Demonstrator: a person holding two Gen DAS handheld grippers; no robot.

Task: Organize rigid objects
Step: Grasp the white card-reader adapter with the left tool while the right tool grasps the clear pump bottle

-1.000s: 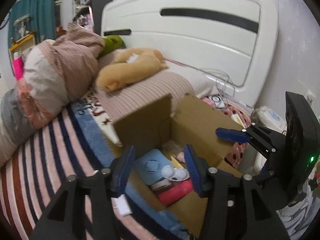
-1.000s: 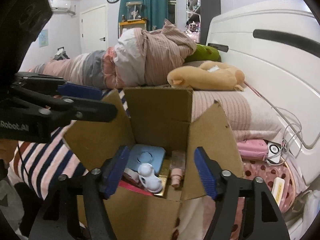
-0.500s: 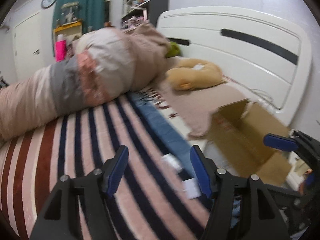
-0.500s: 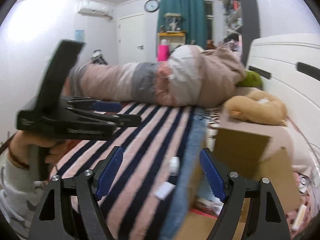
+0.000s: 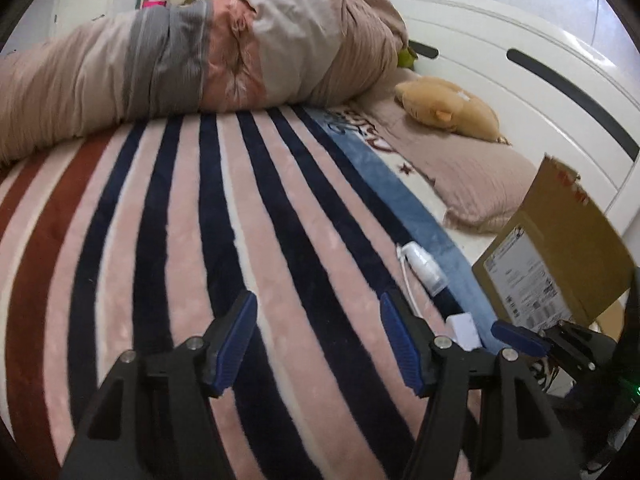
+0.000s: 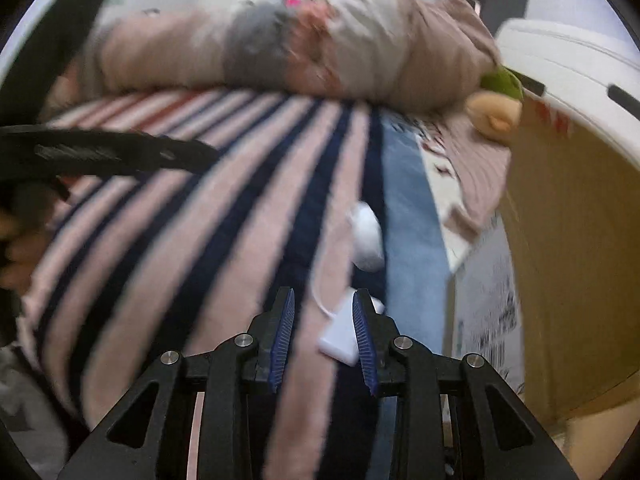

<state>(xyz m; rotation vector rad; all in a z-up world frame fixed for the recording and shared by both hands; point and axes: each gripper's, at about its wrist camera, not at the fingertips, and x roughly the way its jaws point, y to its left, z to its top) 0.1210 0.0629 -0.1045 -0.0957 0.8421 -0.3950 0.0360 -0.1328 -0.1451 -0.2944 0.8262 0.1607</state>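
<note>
A small white charger block (image 6: pixel 339 338) with a thin white cable lies on the striped blanket (image 6: pixel 224 240). My right gripper (image 6: pixel 323 342) is low over it, jaws partly closed, the block against the right finger and not clearly gripped. A white oval device (image 6: pixel 366 238) lies just beyond. In the left wrist view the block (image 5: pixel 464 330) and the white device (image 5: pixel 424 266) lie right of my left gripper (image 5: pixel 320 342), which is open and empty above the blanket. The cardboard box (image 5: pixel 556 256) stands at the right.
A rolled duvet (image 5: pixel 200 44) lies across the far side of the bed. A tan plush toy (image 5: pixel 452 108) rests on a pillow (image 5: pixel 472 176) by the white headboard (image 5: pixel 520 60). The right gripper's fingers (image 5: pixel 516 338) show beside the box in the left wrist view.
Both grippers swung left, away from the box, to the blanket. My right gripper has come down over the white charger block and narrowed its jaws. The left stays open.
</note>
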